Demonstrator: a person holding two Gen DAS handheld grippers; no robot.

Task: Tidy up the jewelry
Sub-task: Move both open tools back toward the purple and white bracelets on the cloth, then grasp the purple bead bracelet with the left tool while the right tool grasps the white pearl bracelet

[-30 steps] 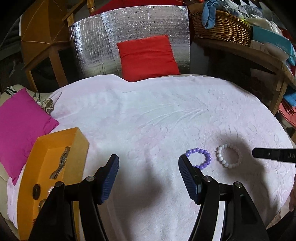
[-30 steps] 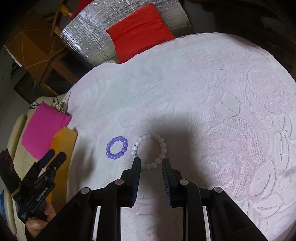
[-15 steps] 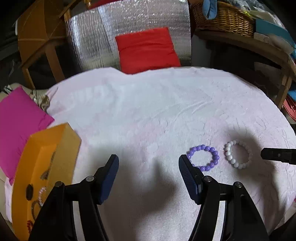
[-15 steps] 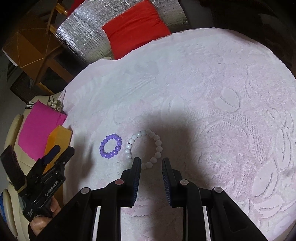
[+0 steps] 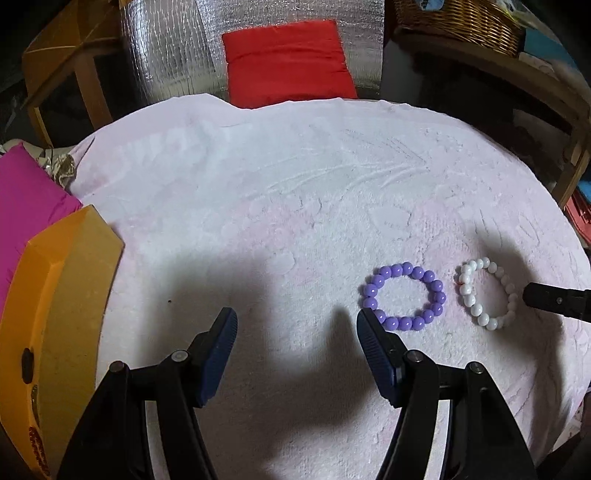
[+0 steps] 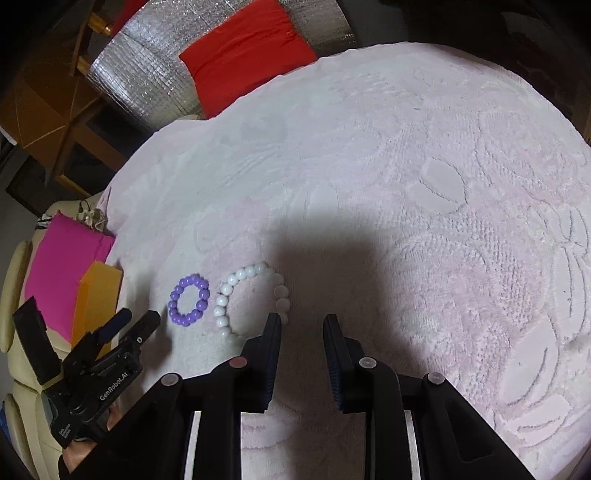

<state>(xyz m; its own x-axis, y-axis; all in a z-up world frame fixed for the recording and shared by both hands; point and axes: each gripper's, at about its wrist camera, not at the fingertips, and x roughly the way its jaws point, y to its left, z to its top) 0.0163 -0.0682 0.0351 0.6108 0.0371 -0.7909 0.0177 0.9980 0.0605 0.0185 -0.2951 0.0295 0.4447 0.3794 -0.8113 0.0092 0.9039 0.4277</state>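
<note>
A purple bead bracelet (image 5: 406, 267) and a white bead bracelet (image 5: 467, 291) lie side by side on the pale pink cloth (image 5: 295, 184). My left gripper (image 5: 295, 321) is open wide and empty above the cloth. Its right fingertip (image 5: 365, 321) is just left of the purple bracelet. My right gripper (image 6: 303, 323) hangs over the near edge of the white bracelet (image 6: 240, 275), jaws a narrow gap apart with nothing between them. Its left finger (image 6: 273, 328) covers a few white beads. The purple bracelet (image 6: 172, 295) lies left of it. An orange box (image 5: 74, 295) with jewelry inside stands at the left.
A magenta cushion (image 5: 26, 199) lies behind the orange box. A red cushion (image 5: 288, 62) leans on a silver foil panel (image 5: 173, 55) beyond the cloth's far edge. A wicker basket (image 5: 458, 18) sits on a wooden shelf at back right. The left gripper (image 6: 136, 325) shows beside the orange box (image 6: 98, 302).
Both grippers have sunk toward the cloth, so the bracelets look larger and nearer. The left gripper drew closer to the purple bracelet. Neither jaw gap changed.
</note>
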